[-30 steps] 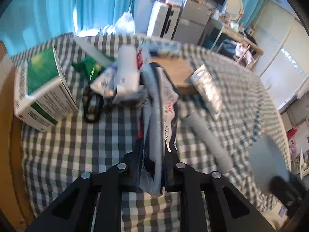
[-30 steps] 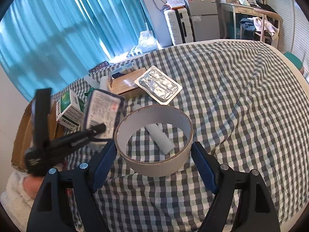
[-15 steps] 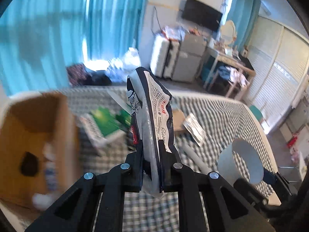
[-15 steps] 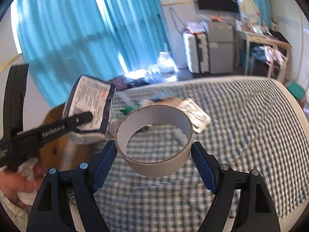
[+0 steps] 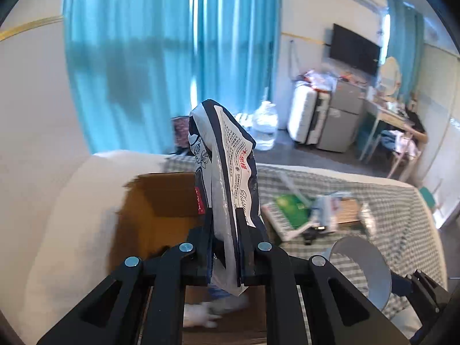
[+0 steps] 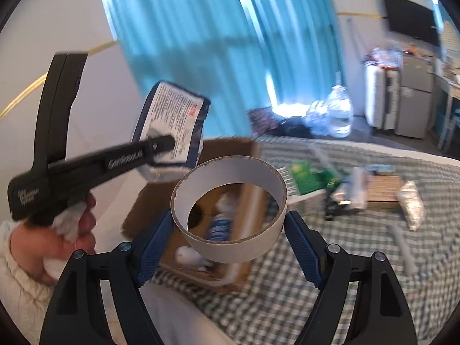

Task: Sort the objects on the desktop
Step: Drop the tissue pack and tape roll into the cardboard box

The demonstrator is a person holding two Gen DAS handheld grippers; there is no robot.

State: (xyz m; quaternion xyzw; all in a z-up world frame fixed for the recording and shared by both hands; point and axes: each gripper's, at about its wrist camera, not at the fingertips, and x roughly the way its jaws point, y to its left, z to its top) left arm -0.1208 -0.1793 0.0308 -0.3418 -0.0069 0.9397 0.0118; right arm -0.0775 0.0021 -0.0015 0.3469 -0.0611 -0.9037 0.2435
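Observation:
My left gripper (image 5: 225, 230) is shut on a navy-and-white tissue pack (image 5: 230, 166), which stands upright between its fingers. It hangs over the open cardboard box (image 5: 161, 195) at the left end of the checked table. My right gripper (image 6: 227, 224) is shut on a white cardboard tape ring (image 6: 230, 198), its blue pads pressing the ring's two sides. The ring hovers above the same box (image 6: 230, 146). In the right wrist view the left gripper (image 6: 161, 145) and its tissue pack (image 6: 175, 115) are up and to the left, held by a hand (image 6: 83, 224). The ring (image 5: 359, 267) also shows at the lower right of the left wrist view.
The box holds a white object and a blue-and-white one (image 6: 221, 224). On the checked cloth (image 6: 330, 273) to the right lie a green-and-white carton (image 6: 304, 175), a wooden block (image 6: 382, 189), a silver blister pack (image 6: 411, 204) and a grey tube (image 6: 402, 244).
Both grippers have risen and swung left, from over the clutter on the table to over the cardboard box. Each still carries its object: tissue pack left, ring right.

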